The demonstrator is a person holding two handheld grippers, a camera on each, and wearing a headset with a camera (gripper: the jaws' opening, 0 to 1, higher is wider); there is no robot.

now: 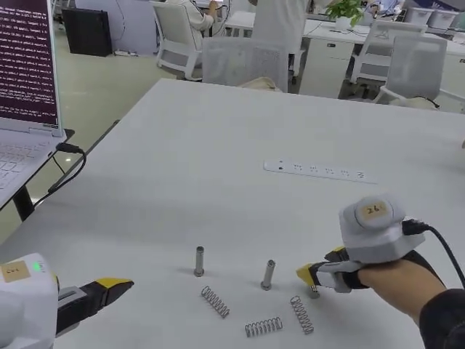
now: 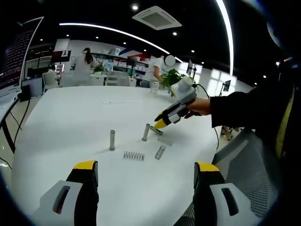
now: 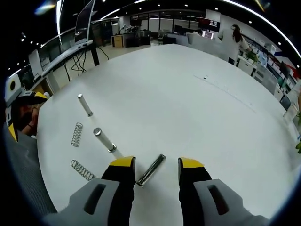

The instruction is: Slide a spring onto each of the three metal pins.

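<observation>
Two metal pins [image 1: 199,261] [image 1: 268,275] stand upright on the white table [image 1: 218,145]. A third pin [image 3: 151,169] sits between the jaws of my right gripper [image 3: 156,163], which stand apart and do not pinch it. In the head view the right gripper [image 1: 309,275] hides most of that pin [image 1: 314,292]. Three springs [image 1: 215,301] [image 1: 263,326] [image 1: 301,314] lie flat just in front of the pins. My left gripper [image 1: 109,287] hovers open at the near left, well away from the pins, with nothing between its fingers [image 2: 87,165].
A white power strip [image 1: 320,171] lies farther back on the table. A laptop [image 1: 25,80] with a black cable [image 1: 69,171] stands on a desk to the left. Office chairs [image 1: 243,62] line the far edge.
</observation>
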